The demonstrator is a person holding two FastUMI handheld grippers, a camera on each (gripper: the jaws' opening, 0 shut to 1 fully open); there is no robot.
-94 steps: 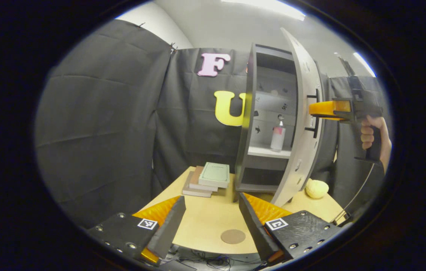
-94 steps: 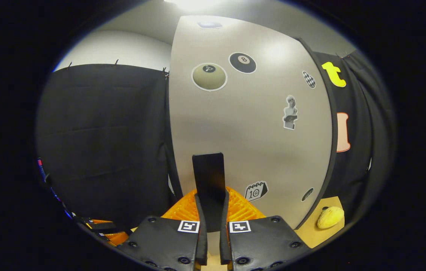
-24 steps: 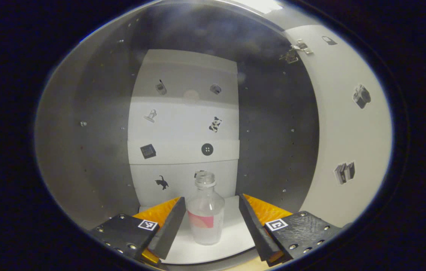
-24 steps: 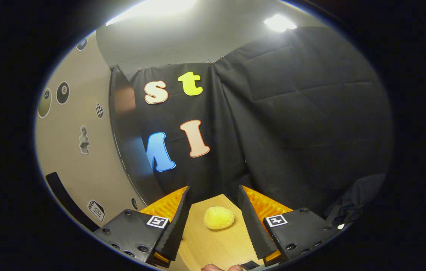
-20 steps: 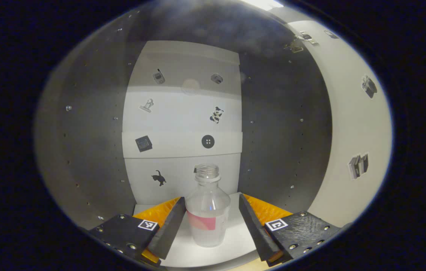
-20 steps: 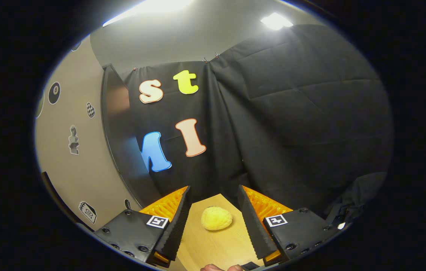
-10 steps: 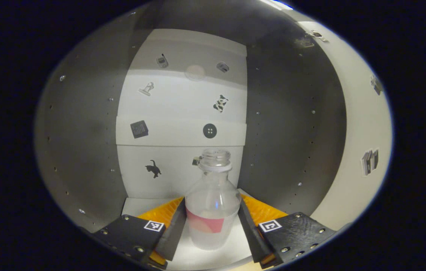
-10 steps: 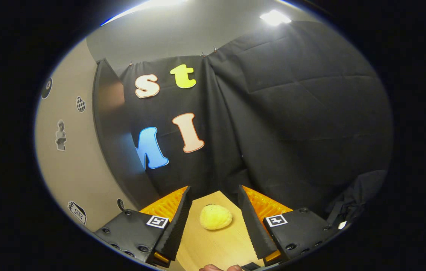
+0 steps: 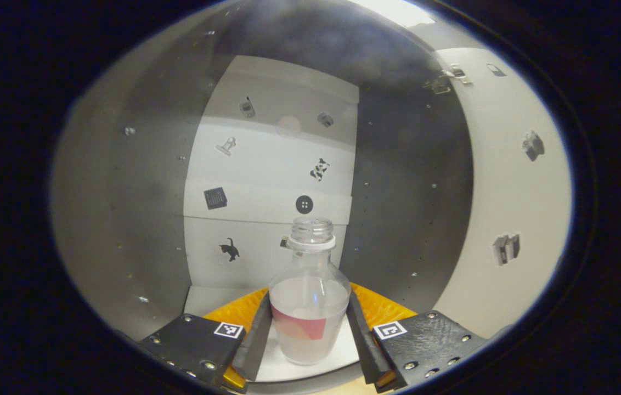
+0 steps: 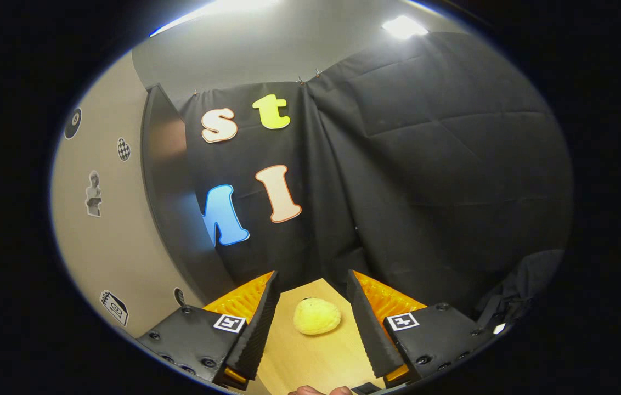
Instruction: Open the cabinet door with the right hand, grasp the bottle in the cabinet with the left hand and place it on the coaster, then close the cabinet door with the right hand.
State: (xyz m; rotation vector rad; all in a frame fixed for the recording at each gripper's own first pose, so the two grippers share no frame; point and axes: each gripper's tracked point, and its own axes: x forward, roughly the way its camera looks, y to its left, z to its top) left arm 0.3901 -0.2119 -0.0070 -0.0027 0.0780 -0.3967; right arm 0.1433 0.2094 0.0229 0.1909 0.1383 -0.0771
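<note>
Left gripper view: inside the cabinet (image 9: pixel 140 219), with left gripper (image 9: pixel 308 343) closed in on the bottle (image 9: pixel 309 307), one finger pressed against each side of its lower body at the level of the red label. Bottle upright, clear, uncapped, standing on the white shelf (image 9: pixel 201 299) near its front edge; whether its base rests on the shelf or is just lifted cannot be told. Behind it, a pale back panel (image 9: pixel 272 164) dotted with small stickers, dark side walls to either side, and the inner face of the open cabinet door (image 9: pixel 508 192) off to the right. Right gripper view: right gripper (image 10: pixel 310 329) held wide open, gripping nothing, hovering over the wooden table (image 10: pixel 310 362). Between its fingers, farther off, a yellow lumpy object (image 10: pixel 317 316) lying on the tabletop. At left, outer face of the cabinet door with stickers, edge-on against the black cloth wall.
</note>
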